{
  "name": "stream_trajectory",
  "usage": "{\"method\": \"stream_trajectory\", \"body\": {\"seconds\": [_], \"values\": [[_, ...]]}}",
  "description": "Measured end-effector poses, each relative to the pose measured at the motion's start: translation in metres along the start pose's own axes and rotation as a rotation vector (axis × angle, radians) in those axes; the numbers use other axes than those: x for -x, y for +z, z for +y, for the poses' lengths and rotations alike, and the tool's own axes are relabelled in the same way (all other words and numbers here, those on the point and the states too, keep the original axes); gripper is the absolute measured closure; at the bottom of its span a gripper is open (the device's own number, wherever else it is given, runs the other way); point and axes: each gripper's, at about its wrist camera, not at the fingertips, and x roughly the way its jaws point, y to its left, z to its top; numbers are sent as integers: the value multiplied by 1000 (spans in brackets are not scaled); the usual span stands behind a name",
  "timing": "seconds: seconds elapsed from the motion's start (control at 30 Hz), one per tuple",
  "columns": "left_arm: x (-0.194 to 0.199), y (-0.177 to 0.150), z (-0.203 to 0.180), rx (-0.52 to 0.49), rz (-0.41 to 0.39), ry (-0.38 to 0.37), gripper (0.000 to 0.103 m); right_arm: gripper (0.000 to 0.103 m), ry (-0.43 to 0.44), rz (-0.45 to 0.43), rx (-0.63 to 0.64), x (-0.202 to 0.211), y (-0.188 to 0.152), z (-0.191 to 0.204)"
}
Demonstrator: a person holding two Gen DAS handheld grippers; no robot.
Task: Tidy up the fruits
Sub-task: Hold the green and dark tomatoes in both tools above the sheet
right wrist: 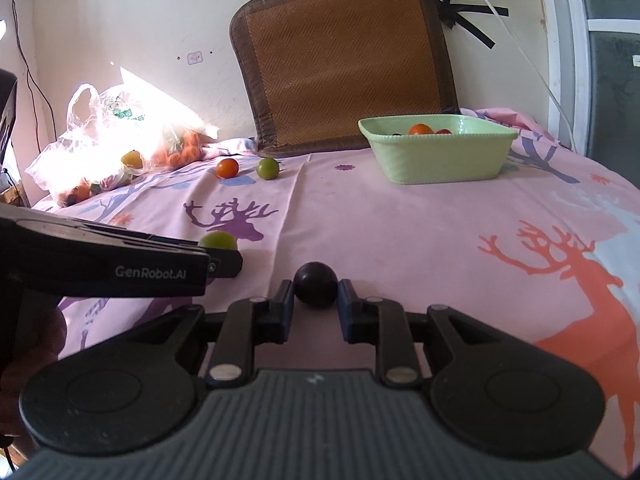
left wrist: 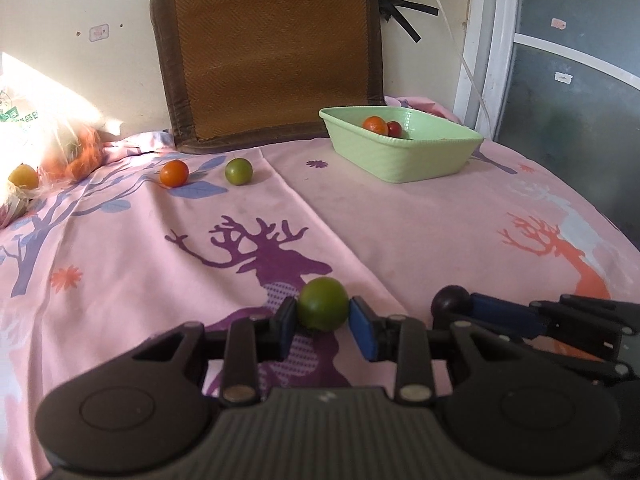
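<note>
My left gripper (left wrist: 323, 312) is shut on a green fruit (left wrist: 323, 304) just above the pink cloth. My right gripper (right wrist: 316, 292) is shut on a dark purple fruit (right wrist: 315, 284); it shows in the left wrist view (left wrist: 452, 299) to the right of the left gripper. A light green dish (left wrist: 400, 148) at the back right holds an orange fruit (left wrist: 376, 125) and a red one (left wrist: 395, 128). An orange fruit (left wrist: 174, 173) and a green fruit (left wrist: 238, 171) lie loose at the back left.
A plastic bag (right wrist: 116, 132) with several more fruits lies at the far left by the wall. A brown woven cushion (left wrist: 268, 48) leans on the wall behind the dish. A white cable (left wrist: 452, 36) hangs at the right. The cloth (left wrist: 400, 232) drops off at the right.
</note>
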Motion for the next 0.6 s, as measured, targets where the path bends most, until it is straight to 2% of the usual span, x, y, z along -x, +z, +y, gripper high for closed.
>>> {"method": "stream_trajectory", "body": {"seconds": [0.6], "values": [[-1, -1, -1, -11, -4, 0, 73, 77, -13, -3, 12, 0, 0, 2]]}}
